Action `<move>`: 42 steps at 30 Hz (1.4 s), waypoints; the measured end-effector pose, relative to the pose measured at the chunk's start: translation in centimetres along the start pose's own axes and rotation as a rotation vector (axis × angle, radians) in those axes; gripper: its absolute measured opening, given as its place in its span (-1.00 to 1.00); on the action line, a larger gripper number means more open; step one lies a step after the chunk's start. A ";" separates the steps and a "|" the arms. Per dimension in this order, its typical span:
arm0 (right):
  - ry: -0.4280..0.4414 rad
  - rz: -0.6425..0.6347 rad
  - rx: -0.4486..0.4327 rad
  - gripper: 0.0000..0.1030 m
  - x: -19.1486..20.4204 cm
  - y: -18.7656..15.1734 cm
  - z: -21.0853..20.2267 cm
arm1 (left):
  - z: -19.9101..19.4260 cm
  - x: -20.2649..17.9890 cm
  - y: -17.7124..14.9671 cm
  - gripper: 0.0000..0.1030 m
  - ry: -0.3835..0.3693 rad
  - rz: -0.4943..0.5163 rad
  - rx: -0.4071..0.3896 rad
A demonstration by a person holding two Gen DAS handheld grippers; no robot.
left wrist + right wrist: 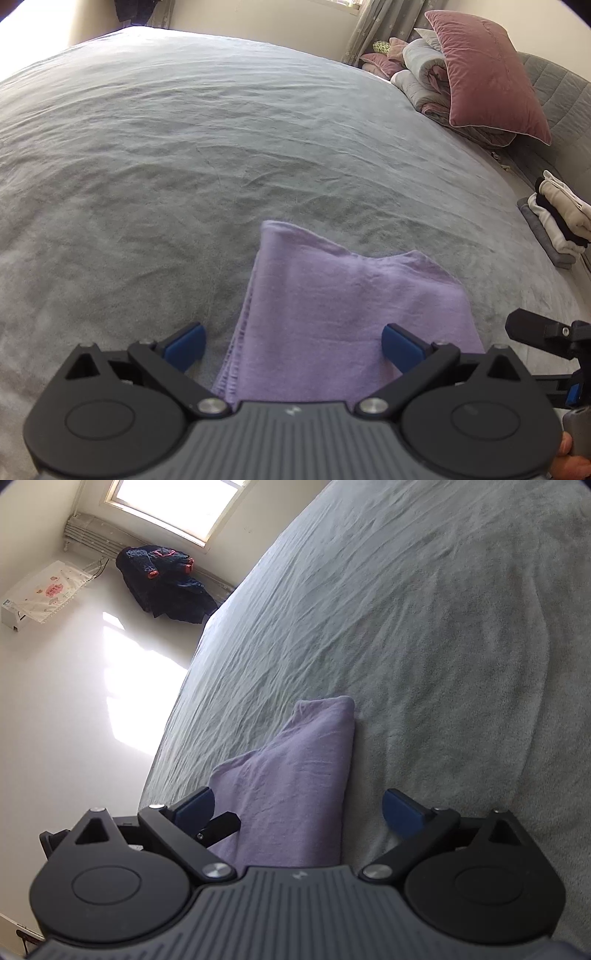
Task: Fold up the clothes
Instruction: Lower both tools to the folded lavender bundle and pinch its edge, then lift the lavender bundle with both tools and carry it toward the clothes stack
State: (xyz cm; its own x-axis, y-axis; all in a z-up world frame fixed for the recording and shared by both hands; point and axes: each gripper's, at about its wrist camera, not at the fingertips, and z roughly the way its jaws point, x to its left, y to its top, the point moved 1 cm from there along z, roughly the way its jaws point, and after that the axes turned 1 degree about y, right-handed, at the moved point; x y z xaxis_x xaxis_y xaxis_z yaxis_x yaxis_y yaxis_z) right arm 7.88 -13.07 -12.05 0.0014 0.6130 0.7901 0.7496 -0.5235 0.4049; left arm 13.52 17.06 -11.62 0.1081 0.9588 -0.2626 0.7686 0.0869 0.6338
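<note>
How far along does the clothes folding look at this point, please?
Done: a folded stack sits at the bed's edge, and the purple cloth already lies folded over. In hand: nothing; the left gripper and right gripper are open over it. Left: perhaps one more fold, then stacking.

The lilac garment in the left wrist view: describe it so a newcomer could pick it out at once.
Start at the wide grey bedspread. Near its front edge, between the open fingers of the left gripper, lies the folded lilac garment. It is the only purple piece, lying alone, unlike the stack of folded clothes in white, cream and black at the right.
</note>
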 end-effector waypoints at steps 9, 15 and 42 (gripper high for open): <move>-0.018 -0.006 -0.048 0.53 -0.4 0.1 1.3 | 0.5 2.1 0.3 0.30 -0.065 -0.169 -0.094; -0.027 -0.025 -0.065 -0.15 -0.8 -0.7 1.1 | 0.6 2.6 -0.2 -0.22 -0.082 -0.231 -0.095; -0.046 -0.276 -0.303 -0.68 2.2 4.0 -9.8 | -5.1 -13.1 3.7 -0.74 -0.199 -0.090 -0.336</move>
State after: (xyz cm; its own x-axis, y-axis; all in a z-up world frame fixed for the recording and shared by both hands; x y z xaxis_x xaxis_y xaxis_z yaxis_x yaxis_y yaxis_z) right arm 4.37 -19.63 -4.20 -0.1378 0.7767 0.6146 0.4976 -0.4822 0.7210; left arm 11.75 6.16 -2.13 0.1950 0.8749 -0.4433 0.5349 0.2839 0.7958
